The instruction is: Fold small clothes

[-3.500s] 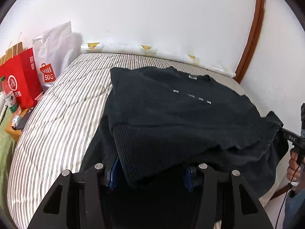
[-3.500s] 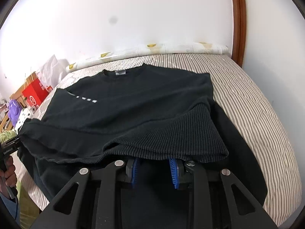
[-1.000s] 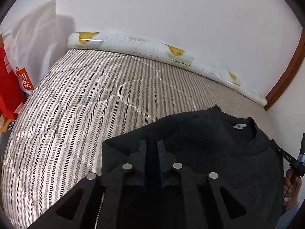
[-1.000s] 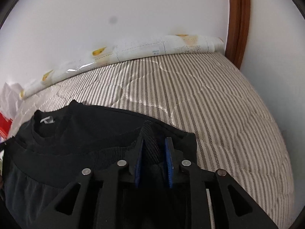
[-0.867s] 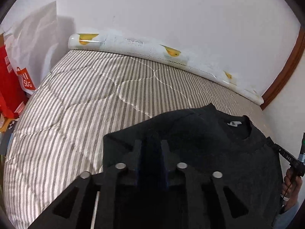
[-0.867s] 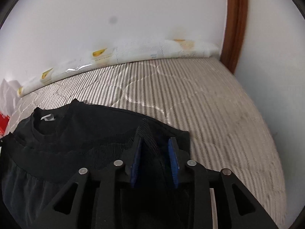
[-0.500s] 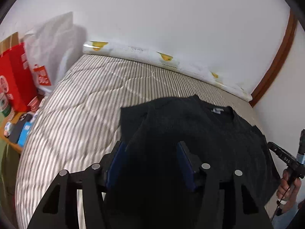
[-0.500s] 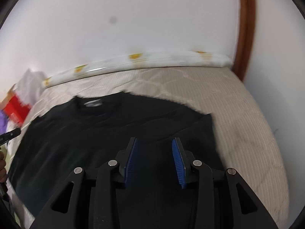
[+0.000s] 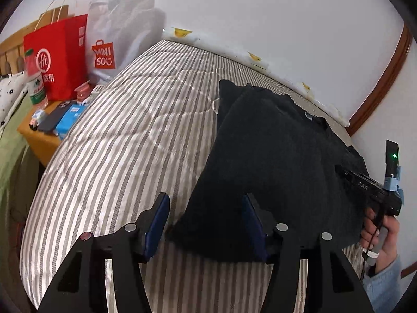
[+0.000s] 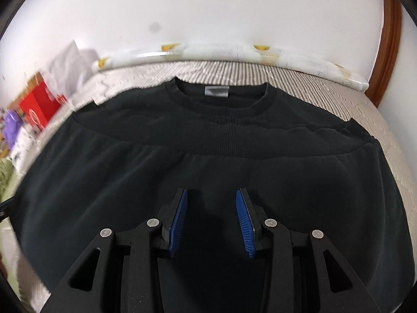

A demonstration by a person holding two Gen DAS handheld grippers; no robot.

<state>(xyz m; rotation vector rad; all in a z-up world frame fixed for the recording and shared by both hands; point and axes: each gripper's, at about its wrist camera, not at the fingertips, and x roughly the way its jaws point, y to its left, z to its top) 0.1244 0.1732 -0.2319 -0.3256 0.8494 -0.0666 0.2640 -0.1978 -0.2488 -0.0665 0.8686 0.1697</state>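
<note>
A black sweater (image 10: pixel 208 140) lies folded on the striped bed (image 9: pixel 117 143), its ribbed hem laid just below the collar and grey label (image 10: pixel 216 91). My right gripper (image 10: pixel 211 208) hovers over the folded near half, jaws open, nothing between the blue pads (image 10: pixel 179 219). In the left wrist view the sweater (image 9: pixel 273 156) stretches to the right. My left gripper (image 9: pixel 206 208) is open above its near left corner, and the cloth lies under the gap without the pads pressing it. The right gripper (image 9: pixel 341 169), held by a hand (image 9: pixel 383 232), shows at the sweater's right edge.
Left of the bed stand a red paper bag (image 9: pixel 57 57), a white shopping bag (image 9: pixel 117 39) and a wooden bedside table (image 9: pixel 39 140) with a bottle (image 9: pixel 35 80) and small items. A rolled pad (image 10: pixel 234 52) runs along the far wall. A wooden frame (image 10: pixel 388 39) stands at the right.
Both grippers, shut on the sweater's hem near the collar a second ago, have opened and let it go. Both have drawn back toward the near edge of the bed.
</note>
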